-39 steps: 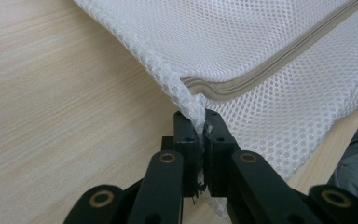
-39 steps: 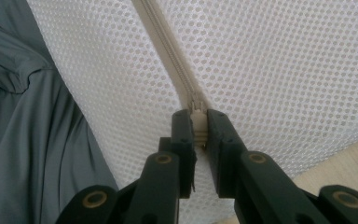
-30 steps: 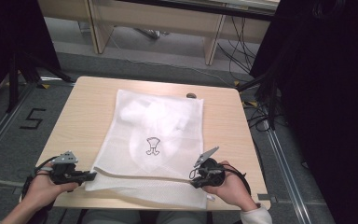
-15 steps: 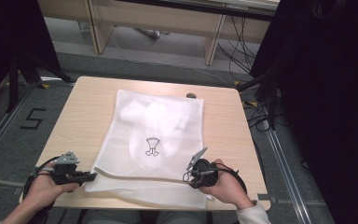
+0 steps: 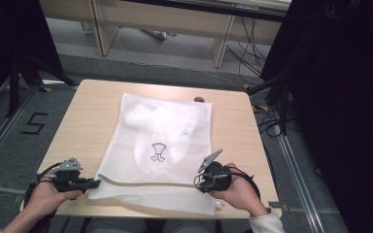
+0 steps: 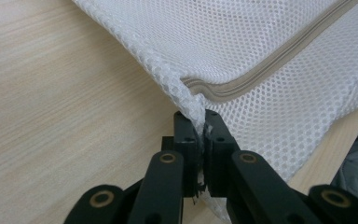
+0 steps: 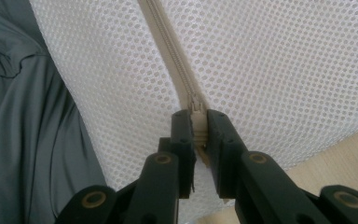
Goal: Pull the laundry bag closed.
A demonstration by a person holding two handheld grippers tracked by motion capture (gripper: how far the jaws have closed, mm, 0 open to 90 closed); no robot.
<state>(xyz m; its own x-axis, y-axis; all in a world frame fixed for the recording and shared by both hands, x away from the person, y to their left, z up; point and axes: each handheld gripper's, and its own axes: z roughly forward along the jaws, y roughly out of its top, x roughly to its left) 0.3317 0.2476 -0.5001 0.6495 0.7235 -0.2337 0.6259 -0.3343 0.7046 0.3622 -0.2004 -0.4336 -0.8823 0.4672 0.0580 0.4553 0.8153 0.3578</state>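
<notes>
Clamped on the small pale zipper pull point(image 7: 196, 103), the right claw point(image 7: 196, 122) is seen in its own view with both black jaws pressed together around the tab, the beige zipper line point(image 7: 170, 51) running straight away from the jaw tips. In the high view this right claw point(image 5: 209, 178) is placed at the right end of the zipper point(image 5: 141, 183), near the front edge of the light wooden desk point(image 5: 92, 104).

The left claw point(image 6: 200, 128) is closed on the corner of the white mesh laundry bag point(image 6: 242, 42), where the zipper's end point(image 6: 193, 85) curves into the seam just beyond the jaw tips. In the high view the left claw point(image 5: 93, 183) is found at the bag's front-left corner.

The white mesh bag point(image 5: 167, 141) is laid flat on the desk with its long axis running away from the person; white clothing with a small dark print point(image 5: 158, 151) can be made out through the mesh. The zipper is laid crosswise, left to right, between the 2 claws, so its whole length lies to the left of the right claw.

A pull along that crosswise line, toward the anchored left corner, is judged to be what the coming move depends on. Whether the zipper teeth are joined or parted along that length cannot be told.
</notes>
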